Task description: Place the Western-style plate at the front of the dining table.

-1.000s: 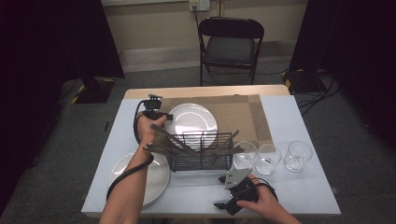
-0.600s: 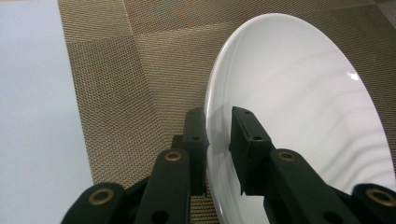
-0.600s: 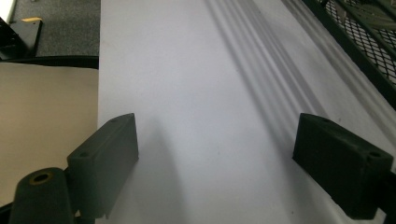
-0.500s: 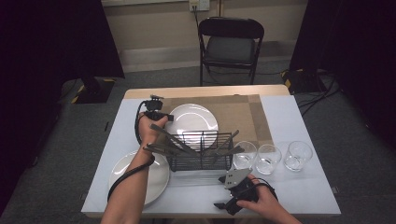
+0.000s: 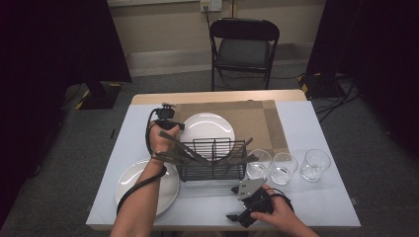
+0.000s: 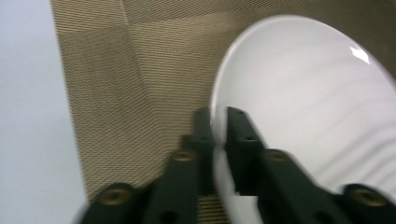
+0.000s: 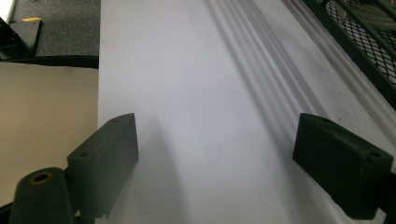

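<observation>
Closely pinched on the near-left rim of the white plate [image 6: 303, 107], jaws of the left gripper [image 6: 218, 122], one jaw under the rim and one over it. Seen from the high view, left gripper [image 5: 165, 118] just left of that plate [image 5: 207, 128], behind the left end of the black wire rack [image 5: 212, 159]. Plate lying on the brown woven mat [image 6: 130, 84], directly behind the rack and just apart from it. Spread wide with nothing between them, jaws of the right gripper [image 7: 215, 168], over bare white table [image 7: 187, 70] with a corner of the rack [image 7: 369, 32] at the upper right. Right gripper [image 5: 247, 207] held in front of the rack near the table's front edge. Second plate [image 5: 148, 185] left of the rack in front. Three clear glasses [image 5: 286, 168] in a row right of the rack. Dark utensils [image 5: 183, 150] leaning out of the rack.
</observation>
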`<state>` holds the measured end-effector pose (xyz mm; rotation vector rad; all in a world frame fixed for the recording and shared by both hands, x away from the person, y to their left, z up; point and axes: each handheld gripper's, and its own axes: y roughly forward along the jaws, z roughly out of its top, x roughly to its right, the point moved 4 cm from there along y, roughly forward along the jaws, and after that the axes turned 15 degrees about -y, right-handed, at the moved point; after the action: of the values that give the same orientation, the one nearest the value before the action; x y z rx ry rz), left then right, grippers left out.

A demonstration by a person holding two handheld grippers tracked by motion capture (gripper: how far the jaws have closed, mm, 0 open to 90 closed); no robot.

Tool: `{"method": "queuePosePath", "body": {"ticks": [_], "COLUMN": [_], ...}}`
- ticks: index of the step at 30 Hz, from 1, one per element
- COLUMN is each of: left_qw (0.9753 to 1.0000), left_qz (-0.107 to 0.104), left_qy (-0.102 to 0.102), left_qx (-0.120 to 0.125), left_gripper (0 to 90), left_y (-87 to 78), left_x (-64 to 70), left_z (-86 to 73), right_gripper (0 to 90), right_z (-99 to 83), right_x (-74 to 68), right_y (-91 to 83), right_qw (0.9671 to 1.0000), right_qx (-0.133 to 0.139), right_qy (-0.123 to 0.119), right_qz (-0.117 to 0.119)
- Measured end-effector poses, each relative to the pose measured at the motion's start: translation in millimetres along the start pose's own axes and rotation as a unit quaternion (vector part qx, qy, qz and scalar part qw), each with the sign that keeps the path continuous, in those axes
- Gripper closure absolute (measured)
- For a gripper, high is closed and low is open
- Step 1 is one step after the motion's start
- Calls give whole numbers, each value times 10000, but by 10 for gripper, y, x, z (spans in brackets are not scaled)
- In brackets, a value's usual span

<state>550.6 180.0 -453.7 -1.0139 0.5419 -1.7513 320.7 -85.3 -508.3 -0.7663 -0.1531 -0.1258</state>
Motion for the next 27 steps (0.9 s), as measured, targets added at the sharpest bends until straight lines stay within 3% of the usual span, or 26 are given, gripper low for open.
{"method": "queuePosePath", "body": {"ticks": [1,2,8,17,18,23,27], "left_qw": [10000,9999,9995,9989,9986,9979,9979], "left_qz": [-12,143,95,102,89,83,132], "left_qy": [-29,87,279,307,391,544,532], "left_qx": [-12,-41,-138,-332,-344,-347,-356], "left_gripper": [873,859,767,418,396,331,311], "left_y": [12,19,33,9,-2,-66,-125], "left_x": [9,6,6,-114,-134,-211,-287], "left_z": [-9,-19,-57,-187,-210,-314,-390], "right_gripper": [131,131,131,131,131,130,130], "right_z": [0,0,0,1,1,1,1], "right_x": [-1,0,-1,0,0,-1,-1], "right_y": [0,0,0,0,1,0,0], "right_qw": [10000,10000,10000,10000,10000,10000,10000], "right_qx": [0,0,0,0,0,-3,-4], "right_qy": [5,3,3,2,4,2,3], "right_qz": [1,0,0,1,-1,-1,0]}}
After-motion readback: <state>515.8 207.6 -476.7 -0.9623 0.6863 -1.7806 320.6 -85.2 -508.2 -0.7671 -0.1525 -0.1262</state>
